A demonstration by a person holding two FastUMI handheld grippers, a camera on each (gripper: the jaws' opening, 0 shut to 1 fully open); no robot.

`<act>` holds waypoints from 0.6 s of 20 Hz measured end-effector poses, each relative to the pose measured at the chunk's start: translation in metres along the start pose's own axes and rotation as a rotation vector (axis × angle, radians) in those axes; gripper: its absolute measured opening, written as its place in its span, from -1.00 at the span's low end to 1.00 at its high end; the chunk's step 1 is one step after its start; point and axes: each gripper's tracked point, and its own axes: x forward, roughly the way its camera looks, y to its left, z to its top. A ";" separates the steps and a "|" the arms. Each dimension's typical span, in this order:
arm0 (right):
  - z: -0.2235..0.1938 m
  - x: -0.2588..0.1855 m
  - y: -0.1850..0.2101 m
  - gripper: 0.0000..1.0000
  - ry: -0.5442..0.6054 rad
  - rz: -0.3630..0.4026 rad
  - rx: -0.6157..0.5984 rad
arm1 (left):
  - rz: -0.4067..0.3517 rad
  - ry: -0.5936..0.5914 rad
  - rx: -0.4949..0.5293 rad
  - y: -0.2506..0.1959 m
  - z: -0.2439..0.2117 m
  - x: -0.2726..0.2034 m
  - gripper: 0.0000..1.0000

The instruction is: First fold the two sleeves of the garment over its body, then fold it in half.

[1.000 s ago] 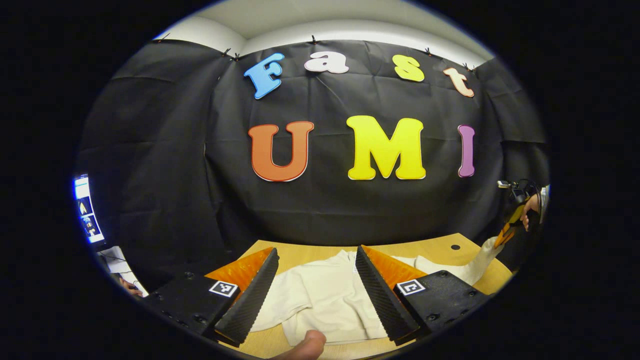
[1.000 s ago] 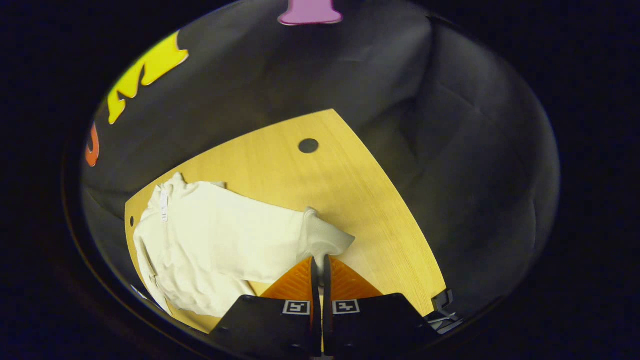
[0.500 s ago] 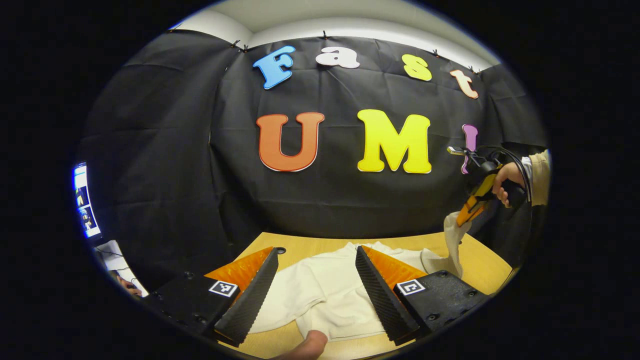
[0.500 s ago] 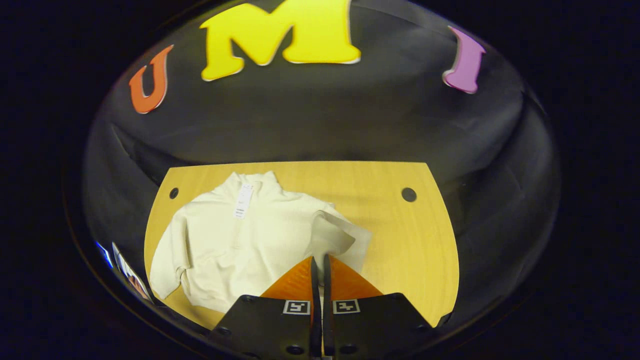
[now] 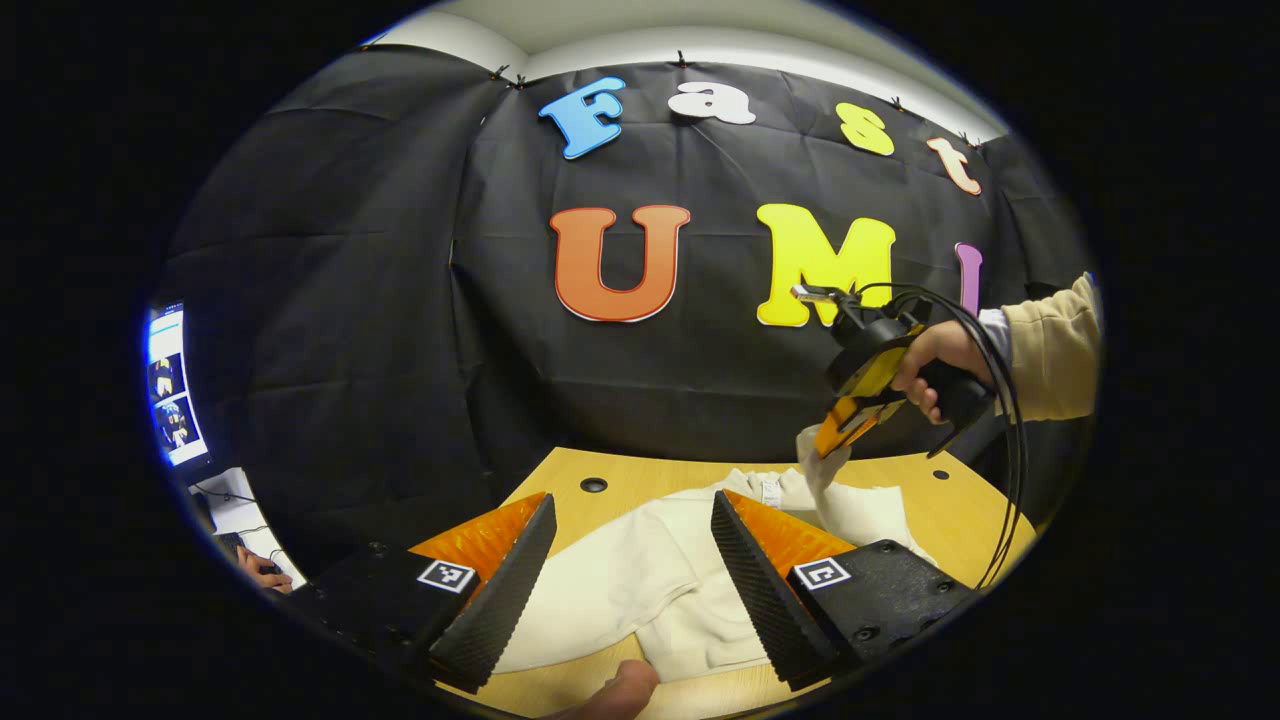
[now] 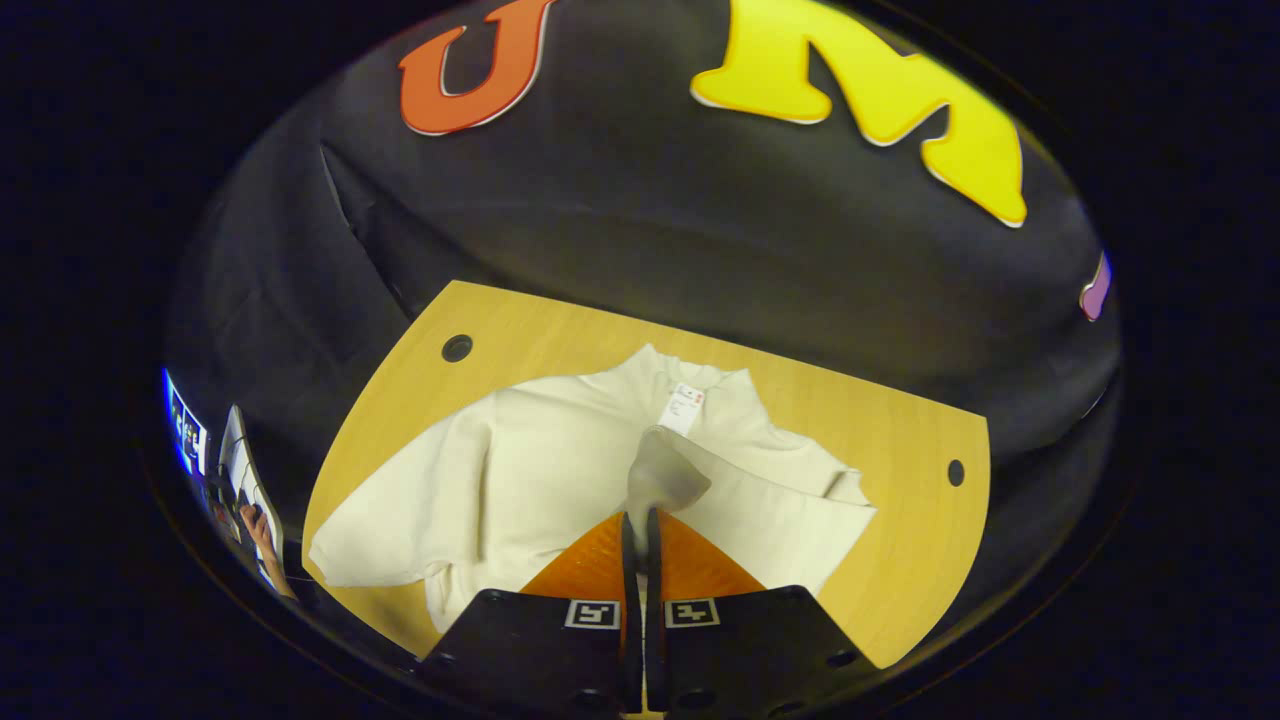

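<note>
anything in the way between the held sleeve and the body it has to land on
Nothing visible. The right gripper is shut on the sleeve, holding it above the garment's body, which lies flat and bare on the table. The left gripper is open near the other side, off the path.

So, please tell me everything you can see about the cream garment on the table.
The garment is a cream, soft-looking long-sleeved top with a small white tag inside its collar. It lies spread on the wooden table, collar toward the booth wall. One sleeve still lies out flat to the side. The other sleeve's cuff is pinched in the right tongs and lifted over the body.
</note>
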 end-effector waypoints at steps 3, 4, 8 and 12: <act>-0.002 0.028 0.045 -0.97 0.030 0.059 -0.002 | 0.009 0.002 0.008 0.006 -0.004 0.003 0.99; -0.005 0.038 0.057 -0.96 0.040 0.072 -0.004 | 0.011 -0.004 0.003 0.008 -0.005 0.004 0.98; -0.020 0.084 0.097 -0.97 0.095 0.086 0.014 | -0.007 0.014 0.004 0.005 -0.019 0.002 0.98; -0.031 0.105 0.116 -0.94 0.138 0.095 0.096 | -0.013 0.037 0.012 0.006 -0.032 -0.002 0.99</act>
